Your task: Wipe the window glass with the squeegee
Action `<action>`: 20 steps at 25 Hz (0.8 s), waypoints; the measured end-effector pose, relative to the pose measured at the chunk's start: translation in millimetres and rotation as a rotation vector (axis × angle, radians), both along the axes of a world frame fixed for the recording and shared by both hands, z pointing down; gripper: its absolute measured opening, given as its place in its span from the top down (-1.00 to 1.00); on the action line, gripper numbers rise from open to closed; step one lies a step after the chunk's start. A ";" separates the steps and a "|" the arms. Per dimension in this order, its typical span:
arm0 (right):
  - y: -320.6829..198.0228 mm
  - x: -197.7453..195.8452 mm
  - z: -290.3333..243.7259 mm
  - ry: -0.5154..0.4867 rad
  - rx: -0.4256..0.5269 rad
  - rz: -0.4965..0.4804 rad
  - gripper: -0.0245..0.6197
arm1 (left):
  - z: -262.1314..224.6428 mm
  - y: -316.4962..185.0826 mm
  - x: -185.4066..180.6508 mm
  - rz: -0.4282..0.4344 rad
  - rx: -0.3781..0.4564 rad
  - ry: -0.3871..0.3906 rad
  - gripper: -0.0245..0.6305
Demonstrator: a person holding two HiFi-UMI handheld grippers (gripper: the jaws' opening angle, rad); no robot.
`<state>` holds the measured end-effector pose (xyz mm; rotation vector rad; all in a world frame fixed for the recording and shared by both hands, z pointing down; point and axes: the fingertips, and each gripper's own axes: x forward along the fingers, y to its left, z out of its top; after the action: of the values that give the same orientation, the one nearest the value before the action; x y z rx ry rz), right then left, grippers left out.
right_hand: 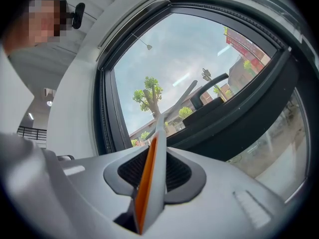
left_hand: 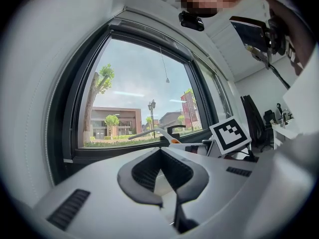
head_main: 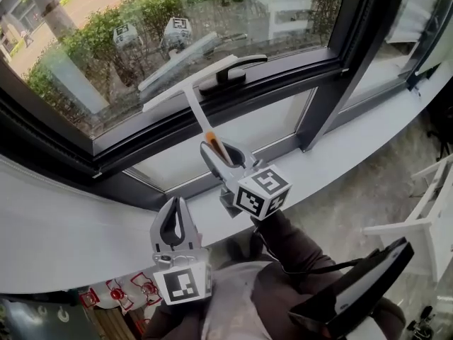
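Observation:
The squeegee [head_main: 192, 94] has a white handle with an orange stripe and a long pale blade. Its blade lies against the bottom of the window glass [head_main: 106, 27], just left of the black window handle [head_main: 233, 71]. My right gripper [head_main: 220, 152] is shut on the lower end of the squeegee [right_hand: 158, 133] handle, which runs up between the jaws of the right gripper [right_hand: 153, 151]. My left gripper [head_main: 175, 204] hangs lower and to the left, below the sill, shut with nothing in it. In the left gripper view, the left gripper [left_hand: 160, 152] points at the window and the squeegee [left_hand: 153, 131] shows beyond it.
A dark frame rail runs under the glass, with a frosted lower pane [head_main: 241, 137] beneath it. A black mullion [head_main: 338, 69] stands to the right. The white sill [head_main: 354, 151] curves along the wall. White furniture [head_main: 428, 214] and a dark flat device [head_main: 364, 285] sit at lower right.

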<state>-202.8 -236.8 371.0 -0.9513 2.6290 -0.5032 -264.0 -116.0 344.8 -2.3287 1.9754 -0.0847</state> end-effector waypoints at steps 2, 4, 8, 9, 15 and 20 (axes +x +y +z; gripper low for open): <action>3.4 1.7 -3.8 0.005 0.011 0.002 0.67 | -0.3 -5.8 -3.3 -0.004 0.019 0.023 0.93; 8.7 5.7 -10.0 -0.003 0.010 -0.003 0.67 | 2.8 -9.4 -5.6 -0.012 0.015 0.037 0.93; 9.8 36.8 -41.5 -0.051 0.031 0.000 0.67 | -1.6 -17.2 15.0 -0.004 0.004 0.046 0.93; 9.0 47.0 -52.5 -0.065 0.048 -0.002 0.67 | -4.4 -20.4 22.5 -0.005 0.009 0.042 0.93; -9.4 110.8 -127.9 -0.156 0.155 -0.084 0.67 | -14.8 -47.5 66.2 -0.074 0.028 0.016 0.93; -44.1 163.3 -191.2 -0.179 0.214 -0.151 0.67 | -32.3 -67.5 109.6 -0.153 0.048 0.035 0.93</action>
<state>-39.5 -280.8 179.8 -0.6166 2.5404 -0.3162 -154.4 -183.5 312.5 -2.1616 2.1452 -0.0061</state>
